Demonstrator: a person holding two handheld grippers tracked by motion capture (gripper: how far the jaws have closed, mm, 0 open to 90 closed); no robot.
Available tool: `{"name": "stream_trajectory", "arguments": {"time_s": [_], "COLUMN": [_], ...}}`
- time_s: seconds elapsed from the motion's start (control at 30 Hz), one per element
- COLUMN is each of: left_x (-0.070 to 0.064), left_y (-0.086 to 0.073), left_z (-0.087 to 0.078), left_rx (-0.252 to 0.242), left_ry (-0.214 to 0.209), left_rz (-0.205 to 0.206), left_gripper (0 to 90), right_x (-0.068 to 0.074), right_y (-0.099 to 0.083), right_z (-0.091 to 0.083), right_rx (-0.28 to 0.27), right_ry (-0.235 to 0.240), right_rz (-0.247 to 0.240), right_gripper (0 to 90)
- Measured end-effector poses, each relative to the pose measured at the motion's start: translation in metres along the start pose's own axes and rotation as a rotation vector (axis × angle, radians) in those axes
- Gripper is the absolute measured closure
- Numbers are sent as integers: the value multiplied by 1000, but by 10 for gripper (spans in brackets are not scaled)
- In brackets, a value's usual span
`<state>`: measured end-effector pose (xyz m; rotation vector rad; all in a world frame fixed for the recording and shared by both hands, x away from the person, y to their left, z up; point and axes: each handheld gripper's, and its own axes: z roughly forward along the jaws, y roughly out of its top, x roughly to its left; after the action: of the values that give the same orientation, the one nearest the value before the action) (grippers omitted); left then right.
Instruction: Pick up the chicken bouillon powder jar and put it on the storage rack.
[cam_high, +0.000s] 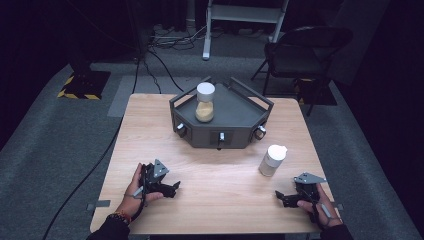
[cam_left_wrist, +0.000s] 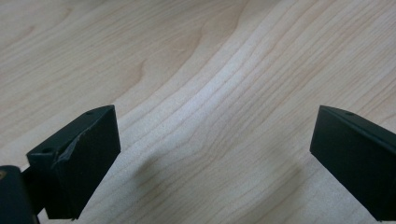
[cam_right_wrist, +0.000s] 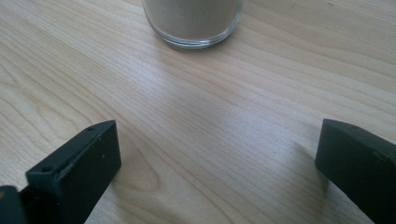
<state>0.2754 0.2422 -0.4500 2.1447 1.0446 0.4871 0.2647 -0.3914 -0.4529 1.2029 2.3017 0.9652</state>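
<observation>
Both hands rest low near the surface's (cam_high: 210, 175) front edge, which reads as a waiting pose. The left gripper (cam_high: 167, 186) sits toward the front left corner and the right gripper (cam_high: 285, 197) toward the front right, each with jaws spread wide and nothing between them. A white-capped jar (cam_high: 272, 160) stands by the right edge, just beyond the right gripper and probably its target. Another jar (cam_high: 205, 102) of tan powder stands inside the dark tray (cam_high: 235, 120) at the back edge.

The right gripper view catches the near jar's glass base (cam_right_wrist: 194, 23), while the left gripper view looks down on bare wood.
</observation>
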Motion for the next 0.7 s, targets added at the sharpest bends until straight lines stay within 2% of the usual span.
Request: {"name": "stream_trajectory", "arguments": {"time_s": [0.17, 0.33, 0.7], "left_x": [6, 10, 10], "left_y": [1, 2, 2], "left_z": [4, 6, 6], "left_rx": [35, 46, 52], "left_ry": [-26, -43, -43], "left_rz": [-21, -41, -27], "left_gripper": [11, 7, 0], "right_x": [0, 0, 0], "right_y": [0, 0, 0], "right_z": [0, 0, 0], "right_rx": [0, 0, 0], "right_ry": [0, 0, 1], "right_rz": [0, 0, -3], "right_gripper": [0, 0, 0]}}
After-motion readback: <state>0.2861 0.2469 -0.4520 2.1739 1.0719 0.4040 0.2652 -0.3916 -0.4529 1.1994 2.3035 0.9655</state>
